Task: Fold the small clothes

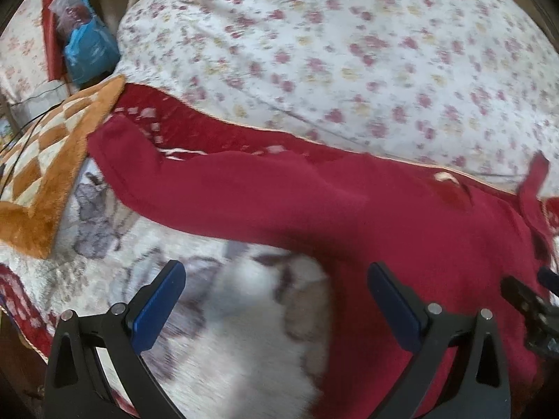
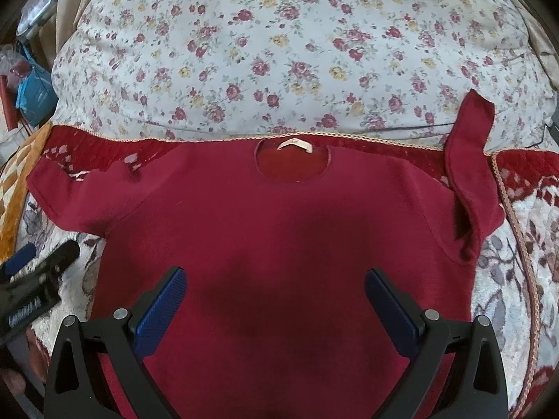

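Lying flat on the bed, the red shirt (image 2: 279, 230) awaits its first fold; both right tongs (image 2: 276, 309) and left tongs (image 1: 276, 309) gape empty. Next, probably grip the sleeve (image 2: 80, 192) at nine o'clock.

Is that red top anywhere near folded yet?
Barely started. The dark red long-sleeved top lies spread flat, neckline away from the camera. One sleeve is crumpled upward. Left gripper and right gripper are open, holding nothing. Every fold remains.
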A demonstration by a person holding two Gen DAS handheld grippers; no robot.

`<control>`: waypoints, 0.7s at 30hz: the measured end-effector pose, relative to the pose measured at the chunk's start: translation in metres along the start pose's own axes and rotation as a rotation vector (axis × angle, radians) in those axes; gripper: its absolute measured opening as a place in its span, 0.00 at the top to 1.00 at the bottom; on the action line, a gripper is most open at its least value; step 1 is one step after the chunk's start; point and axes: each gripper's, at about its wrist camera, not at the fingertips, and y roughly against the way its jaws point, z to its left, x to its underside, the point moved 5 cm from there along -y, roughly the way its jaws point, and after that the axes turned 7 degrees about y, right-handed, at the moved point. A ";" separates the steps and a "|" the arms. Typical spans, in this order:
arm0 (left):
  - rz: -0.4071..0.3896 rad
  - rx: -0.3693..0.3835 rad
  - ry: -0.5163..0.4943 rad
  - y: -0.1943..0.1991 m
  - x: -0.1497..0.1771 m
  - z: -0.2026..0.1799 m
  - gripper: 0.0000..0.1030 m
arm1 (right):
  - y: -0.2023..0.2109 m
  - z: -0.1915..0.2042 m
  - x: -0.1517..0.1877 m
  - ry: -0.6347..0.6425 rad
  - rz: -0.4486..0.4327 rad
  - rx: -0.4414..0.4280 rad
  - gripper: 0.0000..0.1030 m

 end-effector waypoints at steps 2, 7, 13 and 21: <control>-0.007 -0.042 0.024 -0.009 -0.011 0.018 0.00 | -0.001 0.004 0.000 0.009 0.006 -0.008 0.00; -0.012 -0.163 0.106 -0.032 -0.039 0.067 0.00 | -0.007 0.010 0.002 0.018 0.023 -0.028 0.00; -0.048 -0.324 0.131 -0.055 -0.083 0.119 0.00 | -0.010 0.011 0.006 0.017 0.043 -0.053 0.00; -0.043 -0.432 0.149 -0.095 -0.133 0.168 0.10 | -0.013 0.017 0.007 0.029 0.060 -0.067 0.00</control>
